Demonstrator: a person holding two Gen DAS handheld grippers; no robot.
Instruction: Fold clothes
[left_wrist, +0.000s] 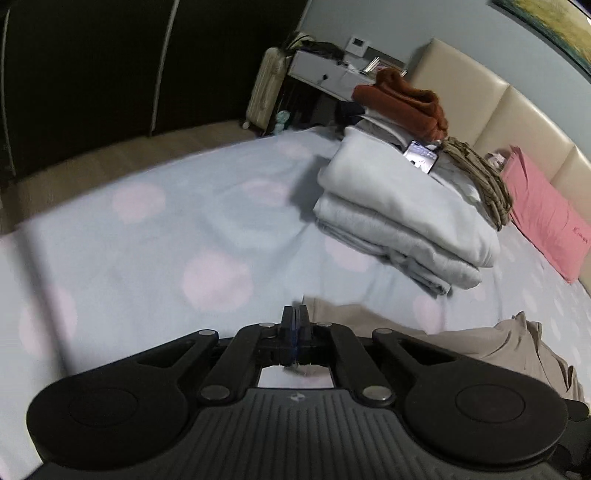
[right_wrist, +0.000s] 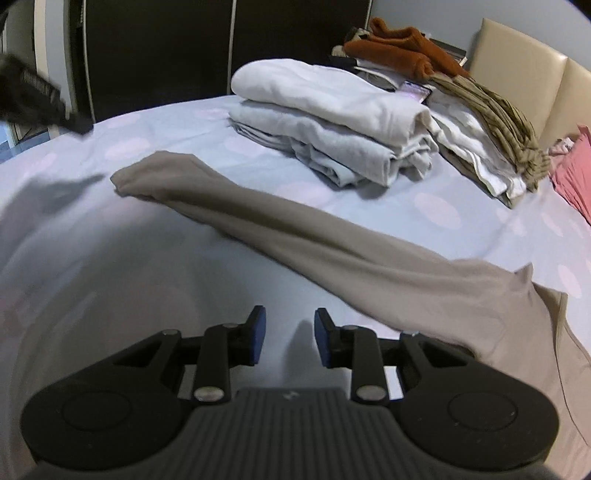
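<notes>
A beige garment (right_wrist: 314, 229) lies on the bed with one long sleeve stretched toward the far left. In the left wrist view its edge (left_wrist: 461, 343) shows at the lower right. My left gripper (left_wrist: 294, 314) is shut with nothing visible between its pads, just left of the garment's edge above the sheet. It shows blurred at the far left in the right wrist view (right_wrist: 44, 99). My right gripper (right_wrist: 289, 332) is open and empty, just in front of the sleeve.
A stack of folded white and grey clothes (left_wrist: 399, 221) (right_wrist: 332, 118) sits on the pale blue spotted sheet (left_wrist: 166, 229). Behind it lie a rust sweater (left_wrist: 402, 99), a phone (left_wrist: 421, 155), an olive garment (right_wrist: 491, 114) and a pink pillow (left_wrist: 543, 214). Padded headboard (left_wrist: 517, 110) at the right.
</notes>
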